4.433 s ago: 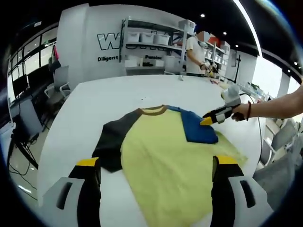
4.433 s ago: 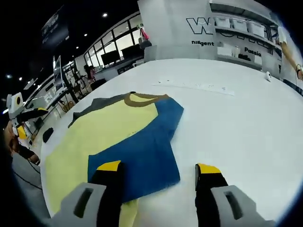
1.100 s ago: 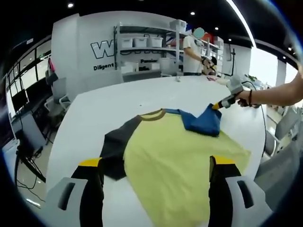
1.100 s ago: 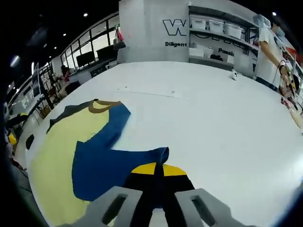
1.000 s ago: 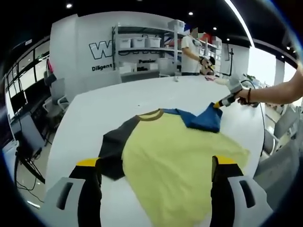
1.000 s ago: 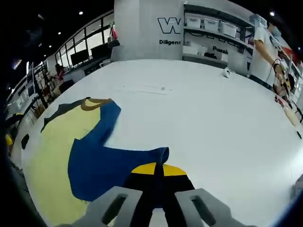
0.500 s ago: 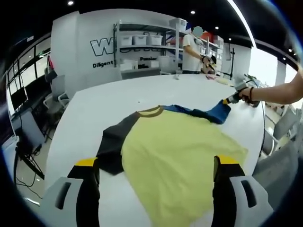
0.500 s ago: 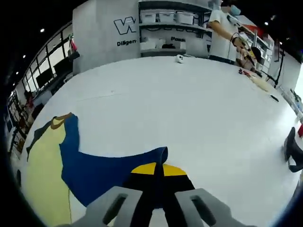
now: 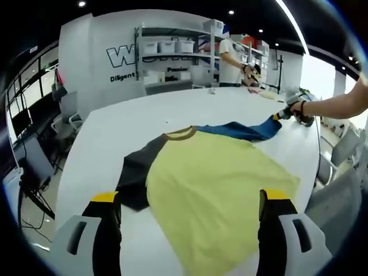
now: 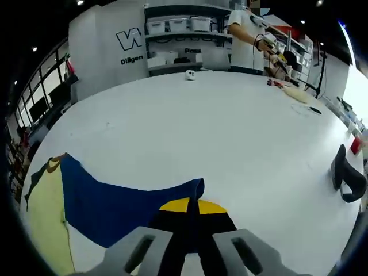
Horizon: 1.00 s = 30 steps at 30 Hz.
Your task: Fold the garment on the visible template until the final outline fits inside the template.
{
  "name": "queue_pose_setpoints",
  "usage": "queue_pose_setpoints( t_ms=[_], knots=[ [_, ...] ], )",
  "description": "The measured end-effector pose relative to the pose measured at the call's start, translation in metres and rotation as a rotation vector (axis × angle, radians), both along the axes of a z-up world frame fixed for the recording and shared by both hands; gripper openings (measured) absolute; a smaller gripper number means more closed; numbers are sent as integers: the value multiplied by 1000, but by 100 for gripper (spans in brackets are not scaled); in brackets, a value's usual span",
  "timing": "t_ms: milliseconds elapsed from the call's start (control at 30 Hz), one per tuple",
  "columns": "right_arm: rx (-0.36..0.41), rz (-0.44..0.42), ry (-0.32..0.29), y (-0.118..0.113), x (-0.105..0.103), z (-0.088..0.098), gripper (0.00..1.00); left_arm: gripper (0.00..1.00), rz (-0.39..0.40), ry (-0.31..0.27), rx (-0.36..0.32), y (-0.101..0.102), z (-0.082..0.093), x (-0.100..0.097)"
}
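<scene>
Stretching taut from clamped right gripper (image 10: 190, 211): soft blue sleeve (image 10: 115, 204); yellow garment (image 9: 213, 190) flat; left gripper (image 9: 190, 201) w/ jaws apart.

The left gripper view looks from low over the near edge of the white table (image 9: 115, 123), between its own parted jaws, across the whole yellow shirt (image 9: 213, 184) toward the shelving wall (image 9: 172, 54). The right gripper view sits close above the blue sleeve (image 10: 115, 204), over closed jaws, facing the same wall (image 10: 172, 34) across open tabletop (image 10: 230, 132). Both views share the table, the shirt and the shelves.
</scene>
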State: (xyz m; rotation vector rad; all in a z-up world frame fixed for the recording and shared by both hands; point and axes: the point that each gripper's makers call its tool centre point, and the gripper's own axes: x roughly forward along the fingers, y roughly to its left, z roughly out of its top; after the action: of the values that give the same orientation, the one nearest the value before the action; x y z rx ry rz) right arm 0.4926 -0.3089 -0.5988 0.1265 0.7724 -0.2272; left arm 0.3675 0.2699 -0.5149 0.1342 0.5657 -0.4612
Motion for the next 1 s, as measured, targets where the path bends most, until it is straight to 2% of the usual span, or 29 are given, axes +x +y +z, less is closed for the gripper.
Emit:
queue_pose_setpoints(
  t_ms=[67,133,233,400,533,600,700,867,1000],
  knots=[
    [-27,-9,23,-11,-1,-5,0,98,6,-2,7,1,0,1],
    [-34,-5,21,-18,2,-8,0,98,13,-10,10,1,2,3],
    [-14,-2,18,-24,5,-11,0,98,14,-17,3,-1,4,4],
    [8,63,-26,-27,22,-10,0,98,8,-12,11,-3,3,3],
    [-33,54,24,-39,16,-14,0,98,10,-12,9,-4,4,3],
    [7,28,2,-39,15,-12,8,98,10,-13,8,-4,4,3],
    [27,17,-7,-40,12,-13,19,98,9,-14,8,-4,4,3],
    [46,41,15,-34,2,-22,27,98,5,-18,4,-6,5,3],
    [71,44,59,-28,-7,-36,32,98,4,-18,8,-6,4,2]
  ],
)
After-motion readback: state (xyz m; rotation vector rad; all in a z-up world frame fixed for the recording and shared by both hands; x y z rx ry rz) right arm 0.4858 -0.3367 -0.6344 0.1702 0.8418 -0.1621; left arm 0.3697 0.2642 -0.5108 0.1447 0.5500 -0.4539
